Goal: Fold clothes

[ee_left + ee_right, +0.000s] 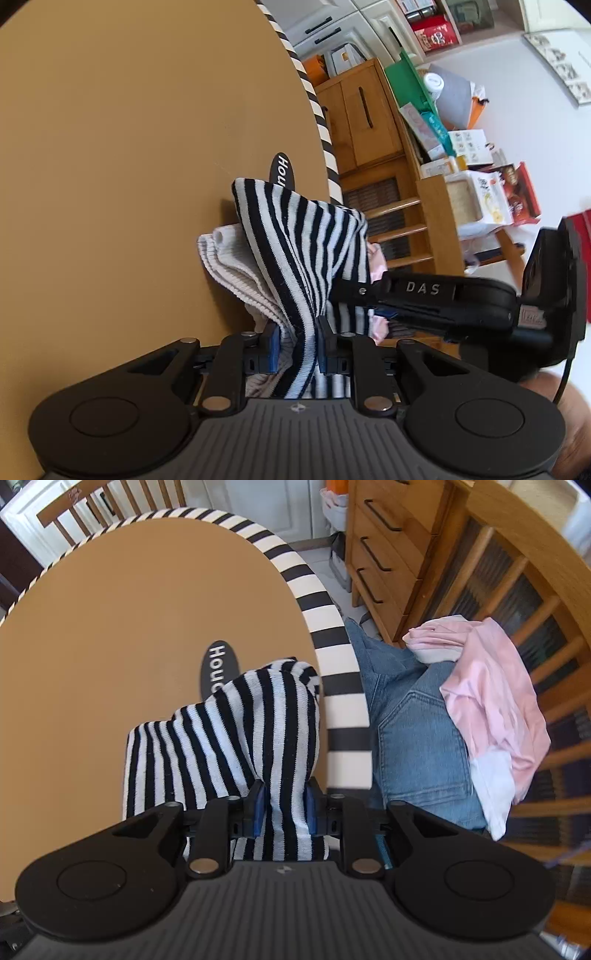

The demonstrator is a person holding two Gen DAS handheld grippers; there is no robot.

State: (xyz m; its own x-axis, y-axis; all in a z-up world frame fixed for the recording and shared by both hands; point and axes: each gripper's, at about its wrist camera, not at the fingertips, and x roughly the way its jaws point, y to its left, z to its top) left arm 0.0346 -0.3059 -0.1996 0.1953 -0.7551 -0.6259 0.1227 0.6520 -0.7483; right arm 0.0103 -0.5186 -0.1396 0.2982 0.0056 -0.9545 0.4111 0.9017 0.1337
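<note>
1. Left wrist view: the left gripper (295, 347) has a bunch of the striped garment (295, 243) between its blue pads, which press on the cloth from both sides.
2. From that grip the black-and-white striped cloth rises in a peaked fold over the tan table (129, 147), near the table's striped edge band.
3. A white ribbed cloth (232, 269) lies folded on the table just left of the striped garment and partly under it.
4. A black oval label (282, 171) on the tabletop shows behind the peak of the garment.
5. The right gripper (369, 295) comes in from the right side of this view, its fingertips against the striped cloth.
6. Right wrist view: the right gripper (284, 808) pinches a thick fold of the striped garment (229, 731) between its pads.
7. The rest of the garment lies heaped on the table (110, 609) just ahead of the fingers, close to the striped rim and covering part of the black label (218, 664).
8. Beyond the rim, to the right, blue jeans (417, 738) lie with a pink garment (491, 698) draped on top of them.
9. Wooden drawers (384, 539) stand behind them.
</note>
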